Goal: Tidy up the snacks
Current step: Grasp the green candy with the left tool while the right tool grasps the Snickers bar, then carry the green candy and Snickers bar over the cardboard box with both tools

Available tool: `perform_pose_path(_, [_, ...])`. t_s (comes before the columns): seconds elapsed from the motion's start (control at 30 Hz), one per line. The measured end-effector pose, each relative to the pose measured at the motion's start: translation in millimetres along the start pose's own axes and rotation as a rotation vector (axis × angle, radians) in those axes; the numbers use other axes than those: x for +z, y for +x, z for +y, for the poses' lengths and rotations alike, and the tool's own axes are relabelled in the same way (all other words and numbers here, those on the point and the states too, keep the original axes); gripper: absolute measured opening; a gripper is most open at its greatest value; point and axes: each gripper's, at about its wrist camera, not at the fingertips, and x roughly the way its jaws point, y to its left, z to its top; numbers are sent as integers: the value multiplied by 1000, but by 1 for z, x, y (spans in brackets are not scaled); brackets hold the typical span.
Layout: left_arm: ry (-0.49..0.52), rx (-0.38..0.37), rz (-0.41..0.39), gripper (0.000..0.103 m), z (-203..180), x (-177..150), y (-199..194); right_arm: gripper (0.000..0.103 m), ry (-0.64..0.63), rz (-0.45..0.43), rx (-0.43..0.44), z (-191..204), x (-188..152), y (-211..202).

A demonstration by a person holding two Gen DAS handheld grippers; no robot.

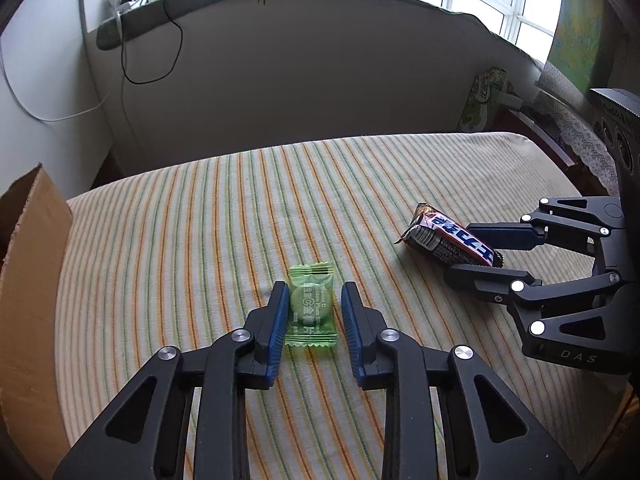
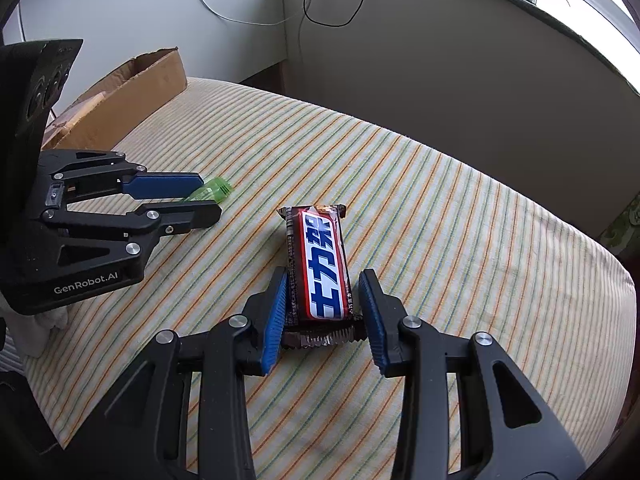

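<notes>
A small green candy packet (image 1: 311, 307) lies flat on the striped tablecloth (image 1: 200, 220). My left gripper (image 1: 314, 294) is open around it, one finger on each side, the left pad close to its edge. A brown chocolate bar with a blue and white label (image 2: 322, 270) lies on the cloth. My right gripper (image 2: 323, 282) is open around its near end, with small gaps on both sides. The bar (image 1: 452, 236) and right gripper (image 1: 464, 246) also show in the left wrist view, and the left gripper (image 2: 208, 196) and the packet (image 2: 214, 191) in the right wrist view.
An open cardboard box (image 2: 132, 92) stands at the table's left end; its flap (image 1: 32, 264) is at the left in the left wrist view. A padded headboard (image 1: 300, 72) with hanging cables runs behind the table. A snack bag (image 1: 484, 96) leans at the far right.
</notes>
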Motion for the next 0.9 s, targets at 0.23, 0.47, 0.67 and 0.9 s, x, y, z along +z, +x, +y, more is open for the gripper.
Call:
perform_pose_path(0.23, [21,5,-4,19,-5,-2,-3,38,-4,10,-4,1,6,5])
perform_pose_path(0.47, [29,-4,-32,19,-7,-7,-16,30,26,-1,8,1,7,1])
perform_pose_path(0.67, [26,-13,-70,19,-3,-7,-33,30,36,-31,-5,6,11,-16])
perform_pose_path(0.9, [8,-19,-124,19,9,-6,-62,30,22,-62,-13,22,20,-36])
